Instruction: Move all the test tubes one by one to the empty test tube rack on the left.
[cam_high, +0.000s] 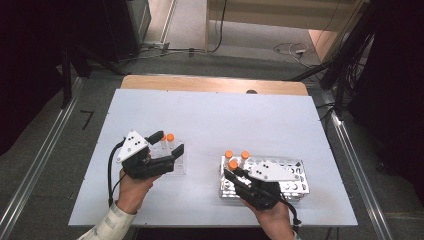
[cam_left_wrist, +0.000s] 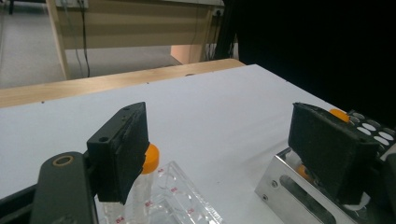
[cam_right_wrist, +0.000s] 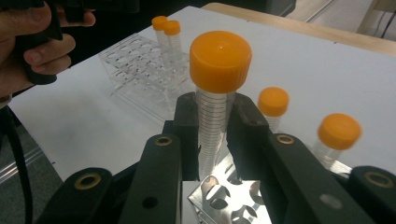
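Tubes with orange caps are what my hands work among on the white counter (cam_high: 210, 120). My right gripper (cam_right_wrist: 215, 126) pinches one such tube (cam_right_wrist: 215, 93) between its fingers (cam_right_wrist: 187, 126), which clamp the clear ribbed body just below the cap, so the tube stands upright between them. In the high view that right gripper (cam_high: 231, 172) sits at about 5 o'clock on the counter, over the near left corner of the metal rack (cam_high: 295, 177). Two more capped tubes (cam_high: 237, 156) stand in that rack's left end, just beyond the held one; in the right gripper view they stand at about 3 o'clock of it, slightly blurred.

My left gripper (cam_high: 170, 142) lies at about 8 o'clock on the counter, its fingers (cam_left_wrist: 122, 149) spread wide with nothing pressed between them. It reaches over the clear plastic rack (cam_high: 176, 159), which holds two orange-capped tubes (cam_high: 168, 137) at its far end. In the left gripper view one of these tubes (cam_left_wrist: 148, 161) stands right behind the left-hand finger; whether they touch I cannot tell. The two racks sit apart, with bare counter between them.
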